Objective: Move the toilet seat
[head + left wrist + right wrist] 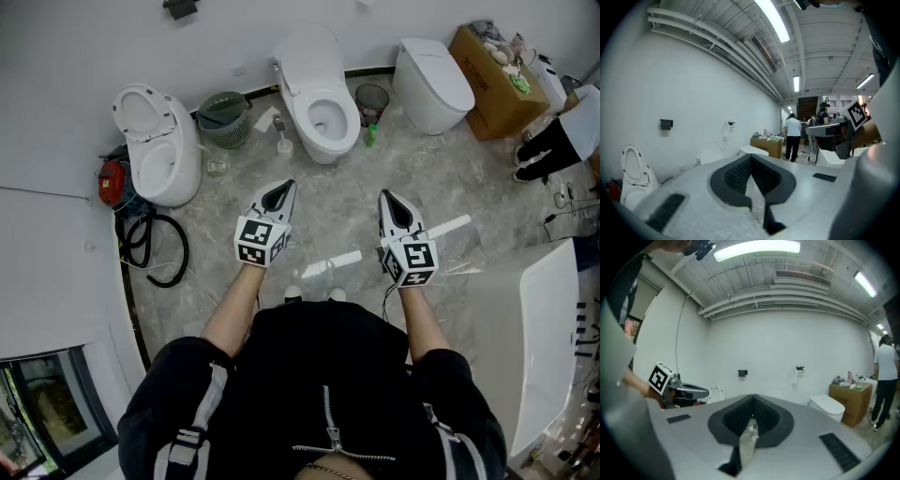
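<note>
– Jacket [319, 375] at the bottom of the head view, forearms out, and both tools are up in front. What step are we in?

– The approach, I'd say; no contact with anything yet. Left gripper [279, 192] and right gripper [389, 199] hang over the open floor [281, 234], well apart from every toilet.

– And the jaws?

– Both pairs are pressed fully together. Each gripper view shows the pads meeting, with nothing pinched between them.

– Where's the seat?

– Straight ahead, at the far edge of the floor by the wall, stands the middle toilet [323, 141]. Its lid [305, 56] is up and its seat [348, 117] looks to be lying down on the bowl, though from this height I can't be sure. The left toilet [164, 159] near the far left corner has everything raised.

– So what's next?

– My read: step closer, lower one gripper to the seat's front rim, part the jaws enough to take the edge, then swing it on its hinge.
</note>
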`<state>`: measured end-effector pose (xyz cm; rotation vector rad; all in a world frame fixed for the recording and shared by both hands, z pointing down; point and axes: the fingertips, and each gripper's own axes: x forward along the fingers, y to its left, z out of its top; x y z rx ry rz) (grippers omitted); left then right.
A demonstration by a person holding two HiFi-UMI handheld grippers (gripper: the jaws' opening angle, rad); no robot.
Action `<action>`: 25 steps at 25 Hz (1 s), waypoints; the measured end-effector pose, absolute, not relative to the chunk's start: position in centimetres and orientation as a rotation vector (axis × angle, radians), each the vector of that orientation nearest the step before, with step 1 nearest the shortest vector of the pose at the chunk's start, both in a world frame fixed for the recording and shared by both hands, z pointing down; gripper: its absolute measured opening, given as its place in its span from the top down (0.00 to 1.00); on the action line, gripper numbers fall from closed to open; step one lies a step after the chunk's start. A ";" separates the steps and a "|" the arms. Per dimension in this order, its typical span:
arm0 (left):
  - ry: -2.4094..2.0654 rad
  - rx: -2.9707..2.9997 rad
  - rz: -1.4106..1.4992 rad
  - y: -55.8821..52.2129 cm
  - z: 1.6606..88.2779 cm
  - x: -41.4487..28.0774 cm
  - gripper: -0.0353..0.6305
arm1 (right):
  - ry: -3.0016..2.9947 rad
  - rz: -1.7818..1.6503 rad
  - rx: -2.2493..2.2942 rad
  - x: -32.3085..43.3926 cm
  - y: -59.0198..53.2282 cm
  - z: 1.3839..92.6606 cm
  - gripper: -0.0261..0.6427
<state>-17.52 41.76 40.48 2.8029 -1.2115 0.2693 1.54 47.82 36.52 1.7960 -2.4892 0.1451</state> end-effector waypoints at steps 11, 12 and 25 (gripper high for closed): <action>-1.246 2.784 0.251 42.9 40.2 -15.7 0.94 | -2.501 0.154 1.794 4.3 49.3 37.2 0.96; -1.254 2.779 0.249 43.0 40.2 -15.5 0.94 | -2.505 0.157 1.790 4.6 49.5 37.2 0.96; -1.314 2.722 0.244 44.6 40.9 -12.3 0.94 | -2.519 0.256 1.759 9.6 51.7 39.5 0.96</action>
